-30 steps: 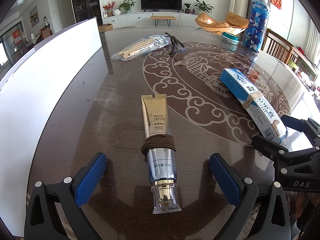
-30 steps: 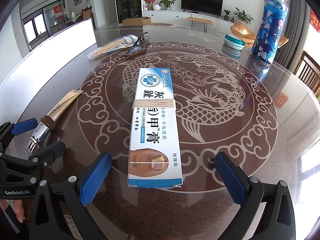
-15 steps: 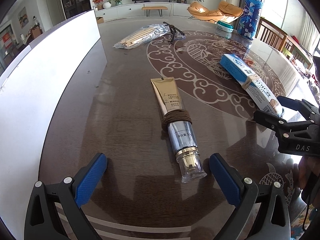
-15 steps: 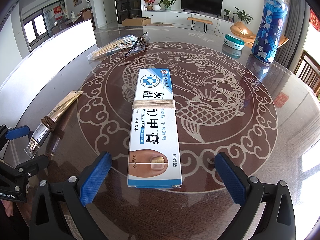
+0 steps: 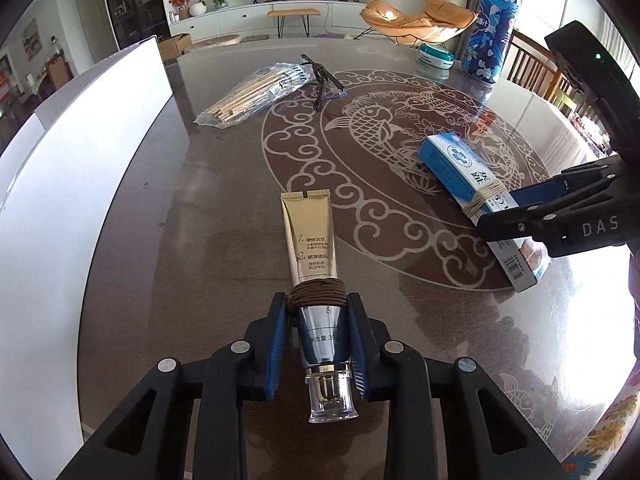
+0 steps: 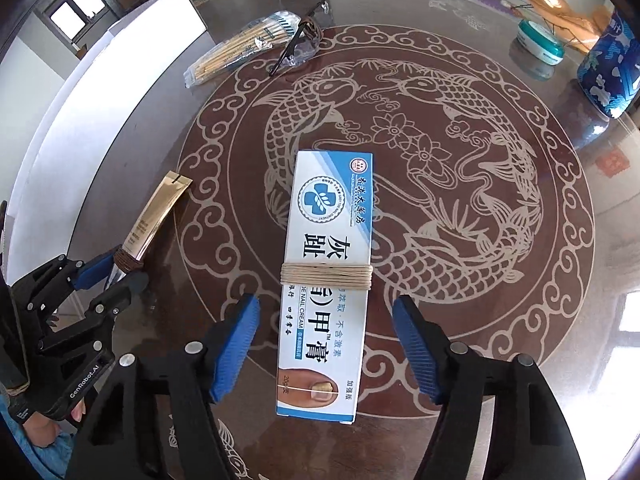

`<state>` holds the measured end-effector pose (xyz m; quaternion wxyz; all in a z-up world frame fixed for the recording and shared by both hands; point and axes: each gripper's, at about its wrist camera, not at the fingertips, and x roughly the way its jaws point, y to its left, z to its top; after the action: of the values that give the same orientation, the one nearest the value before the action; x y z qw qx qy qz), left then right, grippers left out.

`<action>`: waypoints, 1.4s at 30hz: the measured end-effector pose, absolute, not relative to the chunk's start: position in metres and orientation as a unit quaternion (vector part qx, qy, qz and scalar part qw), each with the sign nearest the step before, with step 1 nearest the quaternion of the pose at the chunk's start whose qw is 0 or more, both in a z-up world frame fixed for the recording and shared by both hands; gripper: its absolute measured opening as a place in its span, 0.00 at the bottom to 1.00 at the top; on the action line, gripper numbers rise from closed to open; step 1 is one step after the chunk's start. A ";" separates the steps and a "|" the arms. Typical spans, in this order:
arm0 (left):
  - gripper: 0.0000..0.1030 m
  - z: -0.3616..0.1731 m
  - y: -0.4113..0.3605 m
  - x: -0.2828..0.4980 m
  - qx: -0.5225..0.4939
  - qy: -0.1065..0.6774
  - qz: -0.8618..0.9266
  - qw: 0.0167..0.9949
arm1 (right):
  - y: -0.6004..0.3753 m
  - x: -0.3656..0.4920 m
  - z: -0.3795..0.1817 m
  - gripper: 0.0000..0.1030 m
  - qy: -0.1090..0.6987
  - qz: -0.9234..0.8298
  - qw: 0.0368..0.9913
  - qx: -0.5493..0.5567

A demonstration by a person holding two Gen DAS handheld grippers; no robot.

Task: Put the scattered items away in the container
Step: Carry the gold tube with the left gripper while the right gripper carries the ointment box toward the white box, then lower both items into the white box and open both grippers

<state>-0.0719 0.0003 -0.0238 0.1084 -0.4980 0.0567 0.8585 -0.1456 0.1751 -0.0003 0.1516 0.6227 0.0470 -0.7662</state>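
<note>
A gold and silver cream tube (image 5: 314, 264), bound with brown cord, lies on the dark table. My left gripper (image 5: 318, 308) is shut on its silver lower part, just above the clear cap. A blue and white nail cream box (image 6: 332, 248), tied with pale string, lies between the fingers of my right gripper (image 6: 326, 304). Those jaws are closing, and a gap still shows between each blue pad and the box. The large white container (image 5: 80, 200) stands along the table's left side. In the right wrist view my left gripper (image 6: 116, 276) holds the tube (image 6: 156, 212) at the far left.
A plastic bag of wooden chopsticks (image 5: 256, 92) and a pair of glasses (image 5: 324, 84) lie at the far side of the table. A tall blue patterned bottle (image 5: 494, 36) and a teal round case (image 5: 434, 58) stand at the far right. Chairs line the right edge.
My left gripper's jaws have come together on the tube. My right gripper has tipped downward over the box and its jaws have narrowed around it.
</note>
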 end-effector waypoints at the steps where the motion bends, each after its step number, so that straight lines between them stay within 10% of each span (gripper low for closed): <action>1: 0.28 -0.021 0.000 -0.069 -0.495 0.058 0.860 0.109 | 0.172 -0.143 0.000 0.40 0.060 -0.768 0.151 0.620; 15: 0.28 0.050 -0.062 -0.040 -0.440 0.013 0.891 0.108 | 0.144 -0.117 0.066 0.40 0.056 -0.798 0.192 0.569; 29: 0.28 0.101 -0.299 -0.029 -0.425 -0.073 0.900 -0.061 | -0.089 -0.106 0.172 0.40 0.058 -0.808 0.351 0.469; 42: 0.29 0.035 -0.370 -0.016 -0.475 -0.132 0.860 -0.128 | -0.254 -0.073 0.086 0.41 0.092 -0.758 0.406 0.502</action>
<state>-0.0163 -0.3703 0.0349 -0.1278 -0.4754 -0.1315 0.8604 -0.0726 -0.2538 0.0864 0.4057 0.5021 0.0922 -0.7582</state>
